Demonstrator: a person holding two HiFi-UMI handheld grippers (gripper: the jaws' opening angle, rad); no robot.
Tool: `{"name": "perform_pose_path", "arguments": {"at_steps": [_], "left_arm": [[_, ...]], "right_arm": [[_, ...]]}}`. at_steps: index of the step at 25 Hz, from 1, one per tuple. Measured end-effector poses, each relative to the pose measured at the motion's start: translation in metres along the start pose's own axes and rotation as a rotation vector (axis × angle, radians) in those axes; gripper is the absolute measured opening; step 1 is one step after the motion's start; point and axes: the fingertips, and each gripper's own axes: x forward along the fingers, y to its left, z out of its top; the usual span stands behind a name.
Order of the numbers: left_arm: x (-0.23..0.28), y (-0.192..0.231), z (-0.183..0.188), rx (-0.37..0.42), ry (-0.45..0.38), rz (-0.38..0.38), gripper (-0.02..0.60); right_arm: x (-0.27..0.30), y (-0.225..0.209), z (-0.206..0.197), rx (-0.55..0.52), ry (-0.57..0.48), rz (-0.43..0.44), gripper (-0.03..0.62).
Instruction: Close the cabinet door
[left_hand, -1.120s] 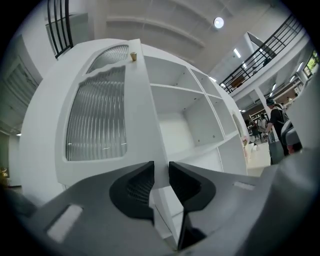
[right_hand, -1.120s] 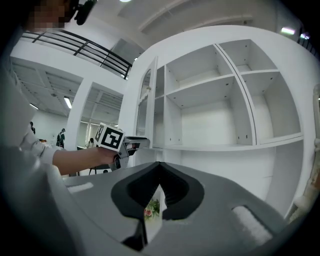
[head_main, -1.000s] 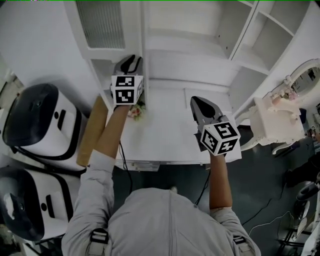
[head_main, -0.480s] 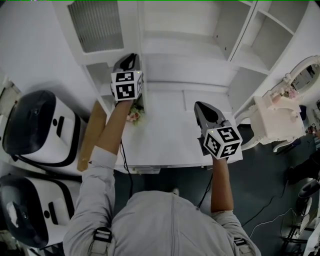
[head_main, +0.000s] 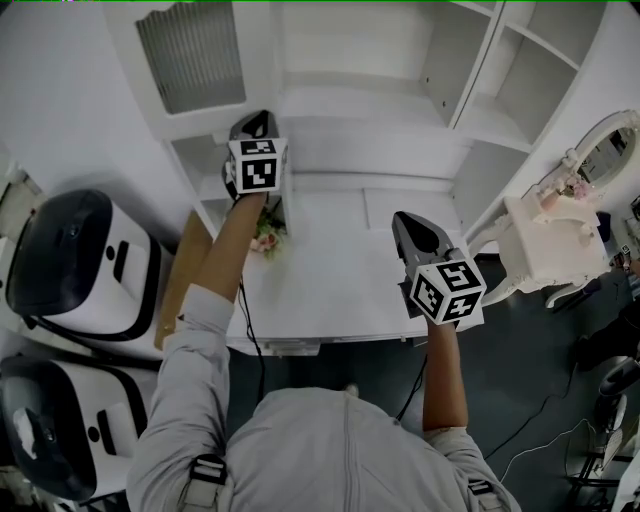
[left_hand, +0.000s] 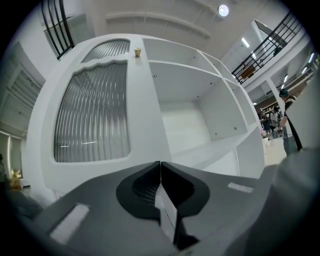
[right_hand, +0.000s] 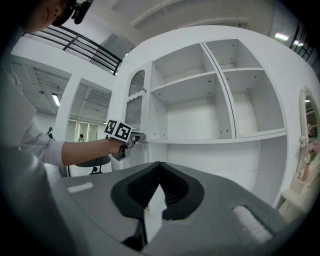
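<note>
The door (head_main: 190, 60), with a ribbed glass panel, stands swung open on the left side of the cabinet (head_main: 380, 95). The left tongs (head_main: 257, 122) are at the door's lower inner edge, tips together on nothing; whether they touch the door is unclear. The right tongs (head_main: 407, 220), also closed and empty, hang over the worktop (head_main: 330, 280), well apart from the door.

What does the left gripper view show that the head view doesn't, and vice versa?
Only the left gripper view: the left gripper's jaws closed together, a round ceiling light, black railings. Only the head view: black-and-white rounded machines, a small white dressing table with oval mirror, the right gripper. Both: the white cabinet's ribbed-glass door and open shelves.
</note>
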Motion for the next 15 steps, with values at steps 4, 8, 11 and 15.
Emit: {"name": "perform_pose_path", "arguments": {"at_steps": [4,8,11,15], "left_arm": [[0.002,-0.002,0.000,0.012,-0.002,-0.007,0.003],[-0.002,-0.001,0.000,-0.013,-0.030,-0.037,0.008],[-0.011,0.000,0.000,-0.030,-0.043,-0.048,0.008],[-0.034,-0.004,-0.003,-0.036,-0.086,-0.081,0.012]], "right_arm": [[-0.005,-0.002,0.000,0.002,-0.001,-0.005,0.002],[-0.010,0.001,0.002,0.001,-0.004,-0.007,0.002],[-0.013,0.002,0.005,-0.002,-0.010,-0.007,0.002],[-0.014,0.002,0.010,0.001,-0.024,-0.007,0.002]]}}
